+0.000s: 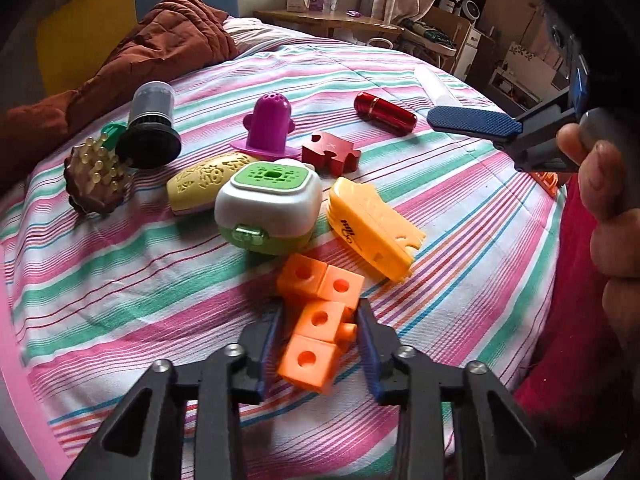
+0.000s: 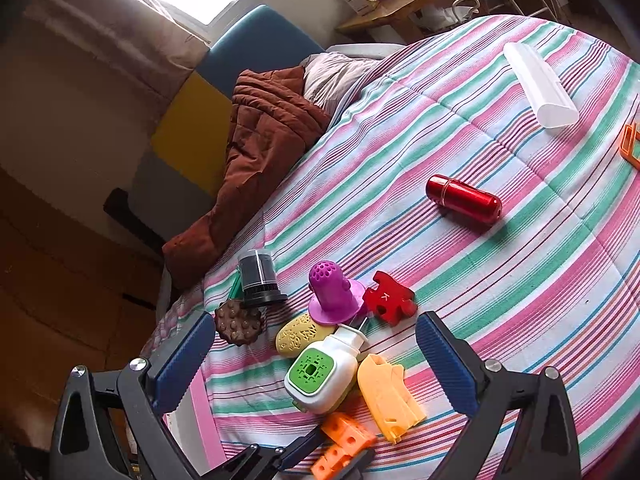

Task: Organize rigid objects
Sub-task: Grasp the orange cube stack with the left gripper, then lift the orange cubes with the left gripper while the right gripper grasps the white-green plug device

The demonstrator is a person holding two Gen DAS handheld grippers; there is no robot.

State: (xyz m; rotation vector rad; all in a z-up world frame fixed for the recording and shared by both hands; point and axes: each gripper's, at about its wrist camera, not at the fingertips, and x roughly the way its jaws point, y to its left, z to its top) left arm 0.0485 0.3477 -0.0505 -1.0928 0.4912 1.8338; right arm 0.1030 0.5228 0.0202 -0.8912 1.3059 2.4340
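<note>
An orange block of linked cubes (image 1: 320, 320) lies on the striped bedspread (image 1: 120, 280) at the front. My left gripper (image 1: 320, 312) is shut on it, one blue pad against each side; the right wrist view shows the same grip (image 2: 340, 446) at the bottom edge. Just beyond sit a green-and-white box (image 1: 268, 204), a yellow clip (image 1: 372, 228), a red puzzle piece (image 1: 330, 154), a purple cap (image 1: 268, 128) and a red capsule (image 1: 386, 112). My right gripper (image 2: 316, 320) hangs open above the pile, holding nothing.
On the left lie a yellow oval piece (image 1: 204, 182), a brown bristle brush (image 1: 100, 180) and a dark cylinder (image 1: 152, 128). A white case (image 2: 540, 84) and an orange frame (image 2: 630, 144) rest far right. A brown quilt (image 1: 168, 40) is bunched at the back. A hand (image 1: 600, 168) is at the right.
</note>
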